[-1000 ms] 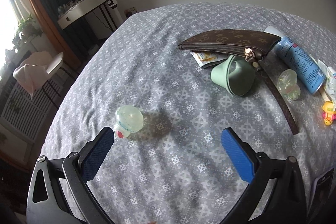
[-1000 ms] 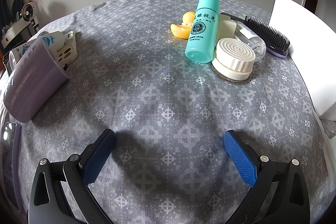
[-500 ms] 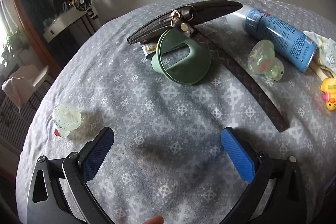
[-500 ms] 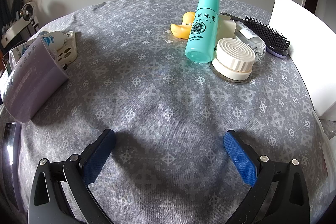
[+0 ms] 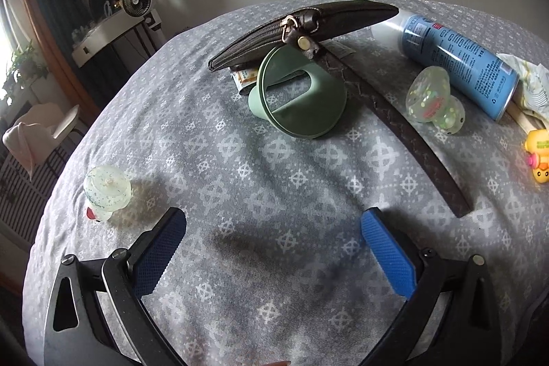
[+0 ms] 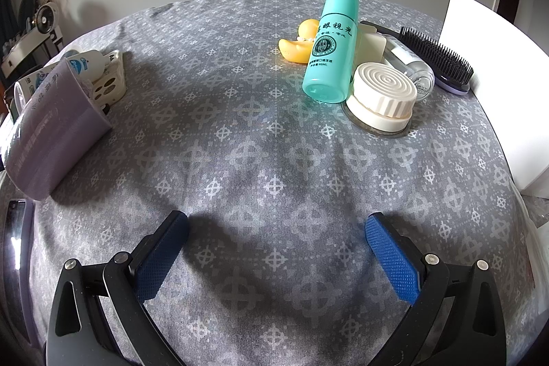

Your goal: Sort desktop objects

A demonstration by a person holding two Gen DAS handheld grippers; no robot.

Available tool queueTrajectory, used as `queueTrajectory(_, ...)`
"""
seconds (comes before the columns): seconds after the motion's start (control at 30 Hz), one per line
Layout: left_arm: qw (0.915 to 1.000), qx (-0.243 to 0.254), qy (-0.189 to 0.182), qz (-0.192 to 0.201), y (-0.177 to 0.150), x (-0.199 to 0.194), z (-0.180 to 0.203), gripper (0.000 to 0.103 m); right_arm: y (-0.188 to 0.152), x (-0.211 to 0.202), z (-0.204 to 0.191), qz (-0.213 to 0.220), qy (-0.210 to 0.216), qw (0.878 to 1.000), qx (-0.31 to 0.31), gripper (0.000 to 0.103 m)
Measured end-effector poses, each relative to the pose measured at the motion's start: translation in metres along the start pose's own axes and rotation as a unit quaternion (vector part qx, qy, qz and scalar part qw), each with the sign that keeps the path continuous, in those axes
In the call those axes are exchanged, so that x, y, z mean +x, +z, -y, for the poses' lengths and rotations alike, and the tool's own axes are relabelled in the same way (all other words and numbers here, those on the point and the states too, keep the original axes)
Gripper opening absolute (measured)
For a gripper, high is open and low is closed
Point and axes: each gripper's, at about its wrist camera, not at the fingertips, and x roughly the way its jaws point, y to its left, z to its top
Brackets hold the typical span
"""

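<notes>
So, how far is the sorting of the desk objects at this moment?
Nothing looks clearly sorted yet. The left gripper and right gripper are both open and empty above the cloth. The green cup lies tipped against the brown pouch, with the blue can beside them. The teal bottle, white jar and hairbrush sit loosely together. Nearly everything is left.

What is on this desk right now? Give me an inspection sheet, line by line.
Surface: grey patterned cloth.
Job's things: brown pouch over green cup lying on its side; blue can lying; teal bottle, white jar, hairbrush.
Clutter: two yellow ducks; clear toys.
Grippers: left gripper open, empty; right gripper open, empty.
Cables: nothing seen.
Surroundings: fan, chair.
</notes>
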Motion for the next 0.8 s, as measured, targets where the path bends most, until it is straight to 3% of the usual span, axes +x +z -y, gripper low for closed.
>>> queueTrajectory(0.27,0.9987,-0.033,-0.035,-0.016,-0.001,0.007,-0.012,0.103,0.002,0.001,0.000,0.000,0.000,1.000,0.000,0.103)
queueTrajectory(0.8,0.9989,-0.031,-0.030,-0.015,0.000,0.008,-0.013,0.103,0.002,0.001,0.000,0.000,0.000,1.000,0.000,0.103)
